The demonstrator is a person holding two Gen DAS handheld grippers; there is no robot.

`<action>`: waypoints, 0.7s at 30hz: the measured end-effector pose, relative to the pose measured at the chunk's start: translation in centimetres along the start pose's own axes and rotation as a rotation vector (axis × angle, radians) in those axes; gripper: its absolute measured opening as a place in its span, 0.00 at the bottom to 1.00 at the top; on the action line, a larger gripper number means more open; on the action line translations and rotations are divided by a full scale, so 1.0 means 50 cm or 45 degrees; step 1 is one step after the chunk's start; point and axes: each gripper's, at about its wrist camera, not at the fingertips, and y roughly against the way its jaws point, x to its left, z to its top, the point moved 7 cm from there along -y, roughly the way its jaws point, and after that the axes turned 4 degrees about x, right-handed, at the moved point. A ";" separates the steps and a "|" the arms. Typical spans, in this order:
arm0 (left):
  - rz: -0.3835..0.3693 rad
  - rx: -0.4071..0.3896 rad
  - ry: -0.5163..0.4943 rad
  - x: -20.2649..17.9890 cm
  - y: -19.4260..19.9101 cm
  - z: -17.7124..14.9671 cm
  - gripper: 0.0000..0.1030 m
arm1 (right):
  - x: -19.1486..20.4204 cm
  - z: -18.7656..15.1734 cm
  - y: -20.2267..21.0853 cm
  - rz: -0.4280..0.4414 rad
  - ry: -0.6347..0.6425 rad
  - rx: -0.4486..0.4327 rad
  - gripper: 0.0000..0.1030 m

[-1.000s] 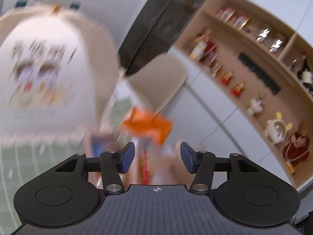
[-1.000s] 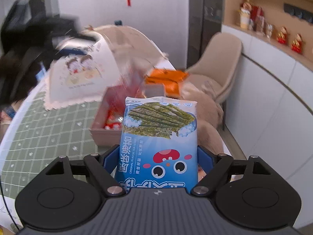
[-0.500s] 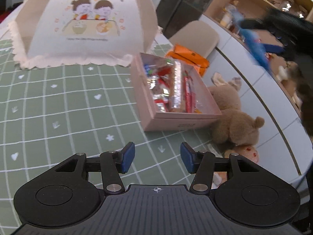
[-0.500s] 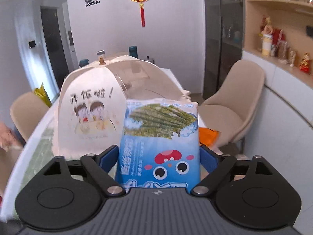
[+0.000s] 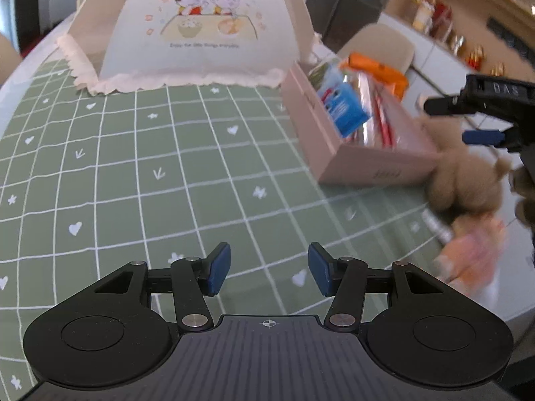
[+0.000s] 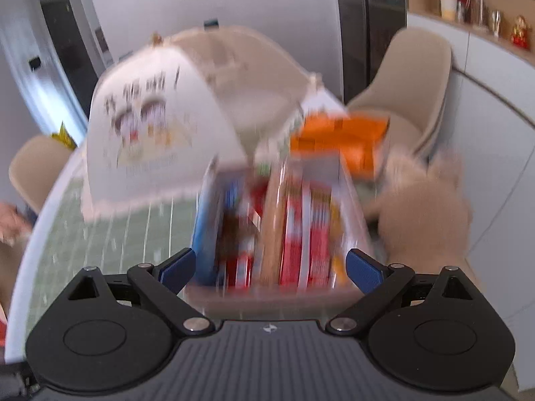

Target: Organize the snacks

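A pink snack box (image 5: 374, 167) stands on the green checked tablecloth (image 5: 167, 153) and holds several packets. The blue seaweed packet (image 5: 346, 110) leans at the box's left side, blurred (image 6: 205, 227) in the right wrist view. My right gripper (image 6: 271, 267) hovers just before the box with its jaws wide open and nothing between them; the left wrist view shows it (image 5: 454, 122) at the right edge. My left gripper (image 5: 269, 267) is open and empty above the bare cloth, left of and nearer than the box.
A domed mesh food cover (image 5: 200, 23) with a cartoon print stands behind the cloth's middle. An orange packet (image 5: 379, 70) lies behind the box. A brown teddy bear (image 5: 468, 180) sits right of it. Beige chair (image 6: 414, 77) and wall shelves stand beyond the table.
The blue seaweed packet, held in my right gripper in the earlier frames, now rests in the box and those jaws stand wider. My left gripper has sunk towards the tablecloth.
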 end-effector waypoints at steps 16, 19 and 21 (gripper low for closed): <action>0.225 -0.263 -0.158 -0.031 -0.113 -0.018 0.57 | 0.032 -0.220 -0.135 -0.172 0.144 -0.018 1.00; 0.223 -0.321 -0.181 -0.026 -0.118 -0.015 0.57 | 0.024 -0.223 -0.132 -0.198 0.115 -0.087 1.00; 0.220 -0.327 -0.189 -0.027 -0.120 -0.013 0.57 | 0.023 -0.227 -0.131 -0.199 0.115 -0.126 1.00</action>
